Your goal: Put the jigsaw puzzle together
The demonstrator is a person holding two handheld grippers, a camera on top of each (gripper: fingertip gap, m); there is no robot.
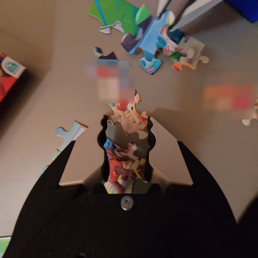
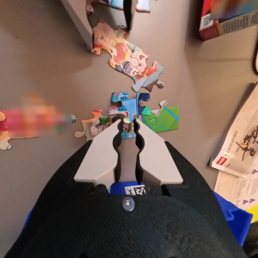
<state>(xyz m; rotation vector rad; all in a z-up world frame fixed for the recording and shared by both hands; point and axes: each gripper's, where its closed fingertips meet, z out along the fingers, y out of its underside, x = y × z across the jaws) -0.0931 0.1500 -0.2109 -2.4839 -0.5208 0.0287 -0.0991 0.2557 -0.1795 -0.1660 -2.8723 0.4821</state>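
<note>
Red cardboard box [image 1: 8, 78] sat at the far left edge of the grey-brown tabletop [image 1: 41, 41], well apart from the loose pieces. A pale blue jigsaw piece [image 1: 67, 134] lay flat just beside the left claw [image 1: 126, 120].

Left claw was partly open, closed to the width of a multicoloured cartoon-printed jigsaw piece [image 1: 129, 118]. Both black pads met the near end of the piece at its edges. The rest of it reached forward over the tabletop. Judgement: thin flat card gives no other purchase than its rim.

Further right, a green pair of joined jigsaw pieces [image 2: 164, 120] lay flat. A blue jigsaw piece [image 2: 129, 107] stood tilted, partly over the green pair and over a cream and orange jigsaw piece [image 2: 86, 125].

Right claw [image 2: 128, 120] was nearly shut, its tips pinching the blue piece by one rounded knob. Judgement: the knob was the only narrow part within reach, hence the tilt.

The surface was plain, matt and dimly lit. Printed instruction booklets [image 2: 237, 132] lay at the right edge, and a blue moulded object [image 2: 230, 216] sat under the right claw. No more of the room was visible.
</note>
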